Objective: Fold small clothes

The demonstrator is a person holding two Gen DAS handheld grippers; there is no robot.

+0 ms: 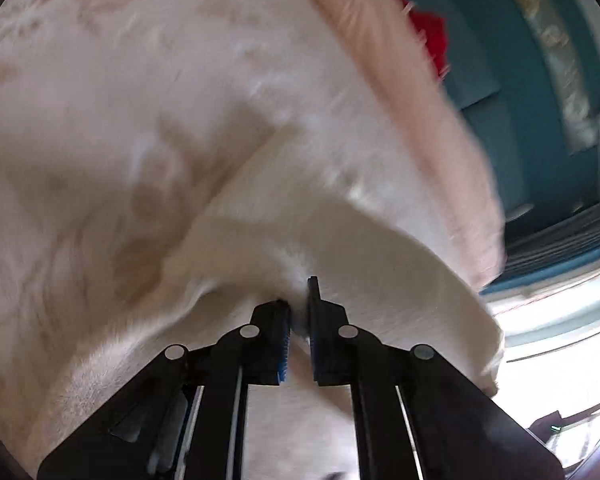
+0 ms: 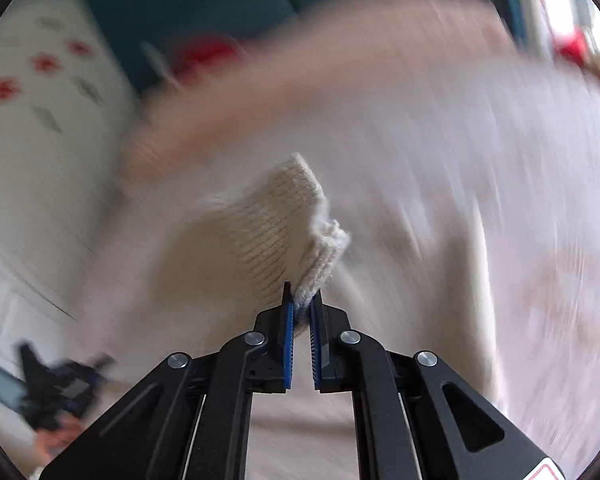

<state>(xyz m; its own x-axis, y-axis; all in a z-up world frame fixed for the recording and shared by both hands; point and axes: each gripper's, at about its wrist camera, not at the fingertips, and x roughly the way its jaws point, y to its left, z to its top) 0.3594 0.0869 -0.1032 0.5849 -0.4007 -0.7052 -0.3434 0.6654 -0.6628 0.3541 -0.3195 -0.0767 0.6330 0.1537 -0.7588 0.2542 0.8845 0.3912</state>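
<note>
- You had no readable text, brand or number in either wrist view.
- A red-edged sticker [image 2: 542, 473] sat on your right gripper's body at the lower right edge of its view; its print was cut off and illegible.

Left gripper [image 1: 299, 312], bottom centre, pinches a cream cloth [image 1: 340, 232]; pink blanket [image 1: 100, 120] fills the left.

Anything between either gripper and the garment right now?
Nothing visible. The left gripper is already shut on the cream knit garment, and the right gripper pinches its ribbed edge.
</note>
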